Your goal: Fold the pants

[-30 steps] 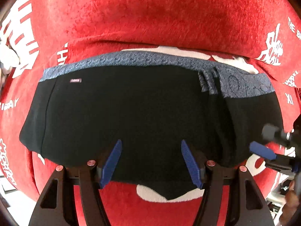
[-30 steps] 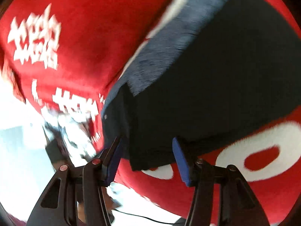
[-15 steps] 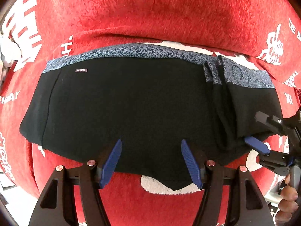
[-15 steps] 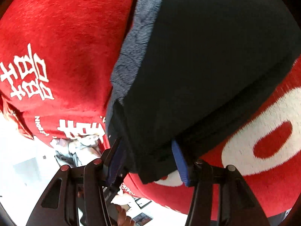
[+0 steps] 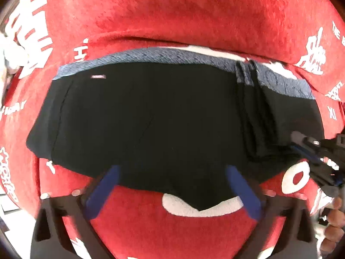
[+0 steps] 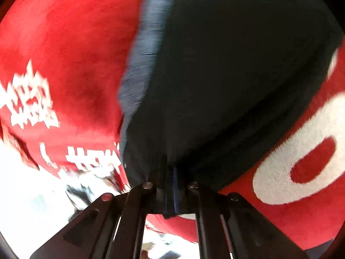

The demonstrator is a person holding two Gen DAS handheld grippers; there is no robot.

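Right now the pants lie flat and spread out on a red blanket with white writing on it. They are black, with a blue-grey band along the far edge. The left gripper hangs over the near edge of the pants and points almost straight down. Its jaws are opening and stand far apart, one blue pad on each side. Nothing is pinched between them; the near black edge and a bit of red blanket show in the gap. That part looks blurry. Over at the right side of the pants, the cloth is bunched into a few folds. The right gripper is there, down at the near right corner. It is squeezed tight on the black cloth, and its two pads are pressed so close that only a thin blue line shows between them. In the right wrist view the pants rise up and away from that pinch, with the blue-grey band running along their left side. This gripper tips down at a slant. In the left wrist view, the fingers of the person's right hand show at the right edge, wrapped round that gripper's handle. A big white ring on the blanket sits just beside the pinched corner.
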